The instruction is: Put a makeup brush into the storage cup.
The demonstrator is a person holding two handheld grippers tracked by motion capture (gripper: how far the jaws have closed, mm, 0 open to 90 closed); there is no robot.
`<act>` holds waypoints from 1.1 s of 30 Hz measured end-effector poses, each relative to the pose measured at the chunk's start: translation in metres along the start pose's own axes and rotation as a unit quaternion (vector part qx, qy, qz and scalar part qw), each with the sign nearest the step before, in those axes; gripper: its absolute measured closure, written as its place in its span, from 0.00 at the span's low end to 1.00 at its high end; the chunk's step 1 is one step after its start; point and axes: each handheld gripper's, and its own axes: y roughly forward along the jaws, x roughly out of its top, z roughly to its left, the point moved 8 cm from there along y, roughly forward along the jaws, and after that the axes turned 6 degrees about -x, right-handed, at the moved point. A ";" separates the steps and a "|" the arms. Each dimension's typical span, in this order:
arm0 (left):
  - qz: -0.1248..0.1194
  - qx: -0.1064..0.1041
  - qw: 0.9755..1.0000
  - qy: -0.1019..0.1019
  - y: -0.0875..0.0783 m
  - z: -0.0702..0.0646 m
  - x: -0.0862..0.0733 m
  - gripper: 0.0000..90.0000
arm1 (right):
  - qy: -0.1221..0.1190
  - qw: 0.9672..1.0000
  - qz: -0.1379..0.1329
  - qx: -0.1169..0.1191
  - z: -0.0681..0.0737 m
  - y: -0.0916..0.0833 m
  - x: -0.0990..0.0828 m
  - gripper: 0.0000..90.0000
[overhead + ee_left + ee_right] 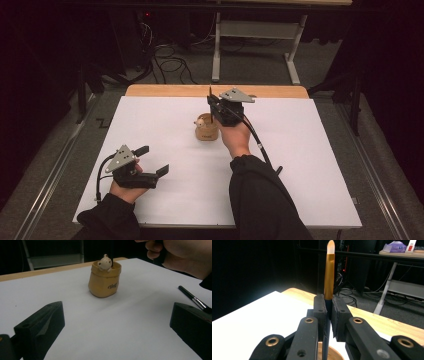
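A white-topped counter [165, 125] with a wooden far edge spreads under two hand-held grippers, seen from above the person's side. At its middle, toward the far edge, the right gripper [216, 106] is poised over a small tan pot [206, 131], its jaws clenched on a slim paintbrush [329, 277] held upright; the gripper's own camera shows the gold ferrule and pale tip rising above the pads and the dark handle running down toward the pot's round rim [332, 355] below. In the left gripper view the handle stands in the pot's mouth beside a little cream bear figure [105, 262] perched on the rim. Near the left front corner, well apart from the pot, the left gripper [152, 160] rests low over the counter, its jaws released and spread wide around nothing. A second, black-handled brush [191, 297] lies flat on the counter to the right of the pot.
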 end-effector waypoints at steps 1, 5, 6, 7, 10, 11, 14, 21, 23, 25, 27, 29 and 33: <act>0.000 0.000 1.000 0.000 0.000 0.000 0.000 0.01 | 0.003 1.000 0.002 -0.001 0.000 0.001 -0.001 0.94; 0.000 -0.001 1.000 -0.001 0.000 0.000 0.000 0.01 | 0.002 1.000 0.006 -0.002 -0.003 0.004 -0.004 0.94; 0.000 -0.001 1.000 -0.001 0.000 0.000 0.000 0.01 | 0.003 1.000 0.008 -0.002 -0.003 0.005 -0.005 0.94; -0.001 -0.001 1.000 -0.001 0.000 0.000 0.000 0.01 | 0.003 1.000 0.008 -0.002 -0.003 0.005 -0.005 0.94; -0.001 -0.001 1.000 -0.001 -0.001 0.000 0.000 0.01 | 0.004 1.000 0.012 0.002 -0.002 0.007 -0.008 0.94; -0.002 -0.001 1.000 -0.001 -0.001 0.000 0.000 0.01 | 0.006 1.000 0.014 0.003 -0.002 0.008 -0.009 0.94; -0.002 -0.001 1.000 -0.002 -0.001 0.000 0.001 0.01 | 0.005 1.000 0.016 0.004 -0.002 0.009 -0.010 0.94; -0.002 -0.001 1.000 -0.002 -0.001 0.000 0.001 0.01 | 0.003 1.000 0.026 0.006 0.000 0.013 -0.017 0.94; -0.001 -0.003 1.000 -0.002 -0.001 0.000 0.000 0.01 | 0.002 0.999 0.032 0.009 0.001 0.015 -0.020 0.94; -0.001 -0.003 1.000 -0.002 -0.001 0.000 0.000 0.01 | 0.001 0.999 0.036 0.009 0.002 0.016 -0.022 0.94; -0.002 -0.003 1.000 -0.002 -0.001 0.000 0.000 0.01 | 0.000 0.999 0.039 0.010 0.003 0.017 -0.024 0.94; -0.001 -0.003 1.000 -0.002 -0.001 0.000 0.000 0.01 | -0.001 0.999 0.043 0.009 0.003 0.019 -0.027 0.94; -0.002 -0.001 1.000 -0.003 -0.001 0.001 0.000 0.01 | -0.003 0.999 0.050 0.008 0.003 0.021 -0.030 0.94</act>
